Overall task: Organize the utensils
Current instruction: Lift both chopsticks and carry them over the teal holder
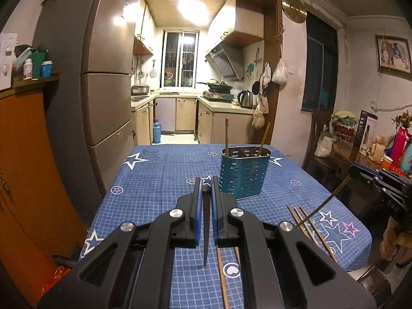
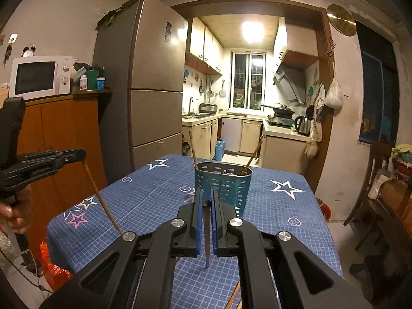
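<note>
The left hand-held gripper [image 1: 206,180] was closed on a single brown chopstick [image 1: 206,226], gripped near its thick end, the tapered tip hanging down over the bench [image 1: 159,180]. The right hand-held gripper [image 2: 206,193] was likewise closed on one chopstick [image 2: 206,237], held the same way. Both were held clear above the blue star-patterned cloth. A teal perforated utensil holder [image 1: 243,175] stood upright near the bench's middle, ahead of both grippers, with two chopsticks [image 1: 226,136] already standing in it. Several loose chopsticks [image 1: 309,226] lay on the cloth at the near edge.
</note>
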Available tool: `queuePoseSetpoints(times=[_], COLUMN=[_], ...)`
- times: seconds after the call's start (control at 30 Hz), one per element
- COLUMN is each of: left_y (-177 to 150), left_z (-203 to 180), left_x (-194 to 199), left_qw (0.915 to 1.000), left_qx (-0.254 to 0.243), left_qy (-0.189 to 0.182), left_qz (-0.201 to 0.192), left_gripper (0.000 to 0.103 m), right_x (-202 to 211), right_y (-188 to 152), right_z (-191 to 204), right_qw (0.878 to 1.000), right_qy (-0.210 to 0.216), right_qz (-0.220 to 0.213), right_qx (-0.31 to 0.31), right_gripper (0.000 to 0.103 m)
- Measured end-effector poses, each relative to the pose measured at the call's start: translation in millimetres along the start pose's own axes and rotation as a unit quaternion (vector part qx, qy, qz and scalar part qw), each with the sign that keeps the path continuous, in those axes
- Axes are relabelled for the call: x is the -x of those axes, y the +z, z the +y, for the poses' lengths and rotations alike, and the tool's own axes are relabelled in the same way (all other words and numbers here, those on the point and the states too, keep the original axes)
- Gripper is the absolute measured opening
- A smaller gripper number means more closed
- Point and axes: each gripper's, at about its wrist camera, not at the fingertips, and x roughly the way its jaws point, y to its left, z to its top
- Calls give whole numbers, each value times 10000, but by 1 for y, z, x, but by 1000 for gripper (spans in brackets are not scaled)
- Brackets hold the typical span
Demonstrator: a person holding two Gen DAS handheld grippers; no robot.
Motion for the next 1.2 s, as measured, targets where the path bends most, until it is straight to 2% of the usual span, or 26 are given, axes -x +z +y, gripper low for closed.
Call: queuePoseSetpoints(times=[0.47, 0.63, 0.77, 0.97, 1.2], left_y=[20, 37, 62, 116, 163], left_z=[-25, -34, -49, -72, -89], left_x=[-22, -32, -45, -60, -97], left_qw=[9996, 9993, 9987, 9954, 9908], left_qx=[-170, -173, -246, -260, -126], left_qy=[-207, -321, -397, -568, -438], left_qz=[8, -87, -202, -724, -1271], left_gripper=[5, 5, 5, 5, 5], right_x=[-24, -35, -39, -42, -66], right_y=[22, 34, 61, 121, 166], right_z=[-11, -22, -28, -32, -53], right_qw=[9990, 9984, 9994, 9990, 9947], right_qy=[228, 246, 167, -24, -347], right_qz=[351, 403, 164, -437, -959], right_qx=[-162, -296, -267, -49, -107], right_gripper=[7, 7, 7, 7, 7])
